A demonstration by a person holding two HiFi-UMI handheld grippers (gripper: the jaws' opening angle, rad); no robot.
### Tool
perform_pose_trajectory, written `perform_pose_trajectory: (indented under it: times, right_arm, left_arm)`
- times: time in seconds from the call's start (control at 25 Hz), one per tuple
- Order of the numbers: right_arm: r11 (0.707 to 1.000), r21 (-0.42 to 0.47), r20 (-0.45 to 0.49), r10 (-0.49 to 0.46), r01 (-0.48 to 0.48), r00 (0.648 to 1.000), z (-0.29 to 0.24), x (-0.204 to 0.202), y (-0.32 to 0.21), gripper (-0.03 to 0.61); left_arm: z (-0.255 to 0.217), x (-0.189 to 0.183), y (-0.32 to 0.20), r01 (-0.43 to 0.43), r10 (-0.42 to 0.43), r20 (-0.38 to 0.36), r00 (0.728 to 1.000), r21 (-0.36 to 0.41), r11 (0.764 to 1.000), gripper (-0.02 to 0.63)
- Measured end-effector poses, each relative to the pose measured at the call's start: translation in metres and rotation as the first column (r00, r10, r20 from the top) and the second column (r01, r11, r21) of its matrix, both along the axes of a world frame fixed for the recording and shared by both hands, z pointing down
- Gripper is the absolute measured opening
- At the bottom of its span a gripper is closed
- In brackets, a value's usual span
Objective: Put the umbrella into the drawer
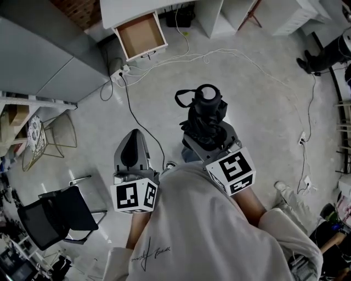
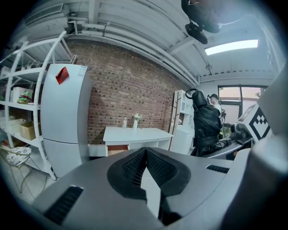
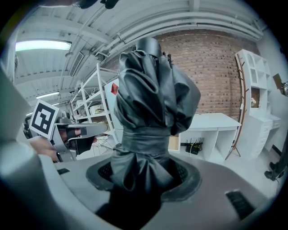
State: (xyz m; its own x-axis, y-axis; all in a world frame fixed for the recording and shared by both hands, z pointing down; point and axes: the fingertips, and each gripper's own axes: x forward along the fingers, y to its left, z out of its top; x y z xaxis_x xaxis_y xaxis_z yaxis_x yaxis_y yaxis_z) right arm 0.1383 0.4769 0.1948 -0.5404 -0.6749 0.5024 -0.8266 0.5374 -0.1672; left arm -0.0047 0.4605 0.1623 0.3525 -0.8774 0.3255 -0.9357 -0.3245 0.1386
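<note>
The right gripper (image 3: 144, 175) is pinching the umbrella (image 3: 153, 99) by slack fabric, probably risking a slip short of the drawer (image 1: 141, 34), while the left gripper (image 2: 145, 166) is riding pressed together.

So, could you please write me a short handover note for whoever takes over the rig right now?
Left gripper: shut, nothing between its jaws.
Right gripper: shut on the folded black umbrella, held upright, strap at the top.
Drawer: pulled open under the white desk, across the floor ahead; looks empty.
Done: umbrella picked up, drawer open.
Left: carry the umbrella over, lay it in the drawer, release. Mind the cables on the floor.
</note>
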Motion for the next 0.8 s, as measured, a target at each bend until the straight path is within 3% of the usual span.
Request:
perform_pose_trajectory:
  times: [0.44,0.8]
  right_arm:
    - [0.997,-0.002,0.020,-0.076,0.076,0.997,0.010,0.033,-0.055,0.261]
    - [0.997,-0.018,0.033,-0.079,0.080,0.996,0.014,0.039,-0.084,0.261]
  left_arm:
    - [0.000,0.035,-0.055,0.051,-0.051,0.031,0.998,0.011,0.999,0.018]
    - [0.002,0.034,-0.082,0.072,-0.072,0.010,0.997,0.004,0.997,0.018]
